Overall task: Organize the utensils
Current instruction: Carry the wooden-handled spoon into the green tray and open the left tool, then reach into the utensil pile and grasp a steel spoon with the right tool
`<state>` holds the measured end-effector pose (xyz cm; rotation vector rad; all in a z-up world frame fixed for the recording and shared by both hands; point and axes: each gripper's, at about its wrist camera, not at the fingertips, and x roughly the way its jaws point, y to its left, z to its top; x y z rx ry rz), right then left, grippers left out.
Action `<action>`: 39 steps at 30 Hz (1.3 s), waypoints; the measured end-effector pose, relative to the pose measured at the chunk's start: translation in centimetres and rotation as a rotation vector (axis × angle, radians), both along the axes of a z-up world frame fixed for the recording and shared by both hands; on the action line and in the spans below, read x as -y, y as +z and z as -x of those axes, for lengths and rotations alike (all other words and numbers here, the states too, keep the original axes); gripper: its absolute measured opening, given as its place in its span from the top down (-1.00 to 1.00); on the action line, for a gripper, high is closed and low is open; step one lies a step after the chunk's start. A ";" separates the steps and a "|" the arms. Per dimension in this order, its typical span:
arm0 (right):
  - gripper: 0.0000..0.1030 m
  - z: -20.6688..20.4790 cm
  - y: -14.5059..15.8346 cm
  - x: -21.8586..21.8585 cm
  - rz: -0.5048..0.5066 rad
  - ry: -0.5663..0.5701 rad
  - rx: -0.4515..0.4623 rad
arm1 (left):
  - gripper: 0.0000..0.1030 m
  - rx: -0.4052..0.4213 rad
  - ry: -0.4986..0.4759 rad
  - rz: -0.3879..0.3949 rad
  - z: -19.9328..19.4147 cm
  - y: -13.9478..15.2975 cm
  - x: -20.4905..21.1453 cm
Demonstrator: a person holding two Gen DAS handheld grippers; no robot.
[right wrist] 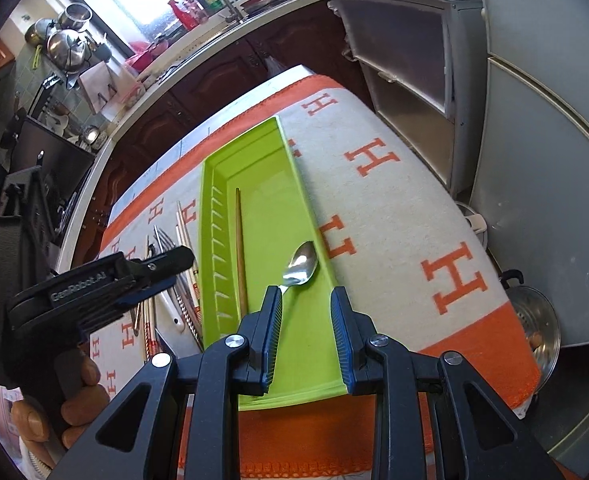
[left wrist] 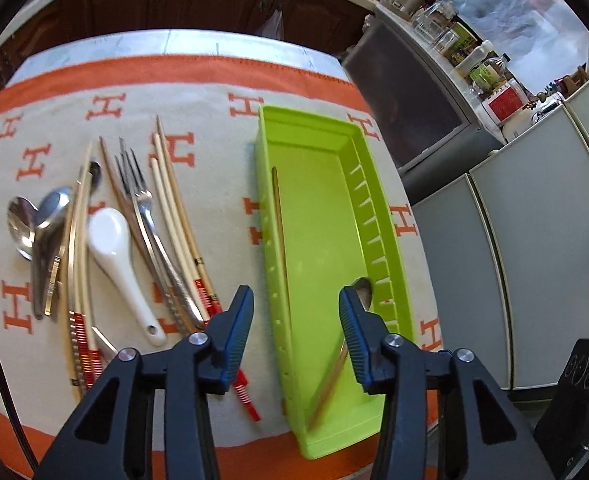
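Observation:
A lime green tray point(left wrist: 326, 216) point(right wrist: 294, 344) lies on the cloth. In it lie a brown chopstick point(left wrist: 280, 240) point(right wrist: 240, 252) and a metal spoon point(right wrist: 302, 266) point(left wrist: 364, 290) with a wooden handle. Left of the tray is a pile: metal spoons point(left wrist: 34, 224), a white ceramic spoon point(left wrist: 118, 256), a fork point(left wrist: 146, 216) and several chopsticks point(left wrist: 174, 208). My left gripper point(left wrist: 296, 316) is open and empty above the tray's near left wall; it shows in the right wrist view point(right wrist: 166, 268). My right gripper point(right wrist: 306, 332) is open and empty over the tray's near end, just behind the spoon.
The cream and orange cloth point(left wrist: 198, 92) point(right wrist: 394, 216) covers the table. Grey cabinets point(left wrist: 514, 240) and a shelf unit point(right wrist: 406, 64) stand right of the table. A steel pot point(right wrist: 542, 332) sits low at the right. A dark device point(left wrist: 578, 396) is near the front right corner.

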<state>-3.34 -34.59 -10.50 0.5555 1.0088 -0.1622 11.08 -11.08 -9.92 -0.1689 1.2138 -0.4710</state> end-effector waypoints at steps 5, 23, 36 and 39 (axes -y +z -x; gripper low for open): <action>0.51 -0.9 -0.3 -1.7 0.010 0.040 -0.011 | 0.06 0.062 -0.001 -0.060 0.9 1.1 -2.3; 0.51 -2.7 -0.9 -8.2 0.055 0.206 -0.066 | -0.03 0.072 0.196 -0.201 3.3 -0.9 -14.6; 0.50 -8.5 -1.2 -15.9 -0.009 0.408 -0.081 | -0.03 0.041 0.288 -0.188 1.8 -2.8 -20.7; 0.50 -11.0 -1.6 -17.6 -0.063 0.447 -0.090 | -0.03 0.047 0.289 -0.197 1.5 -3.1 -21.3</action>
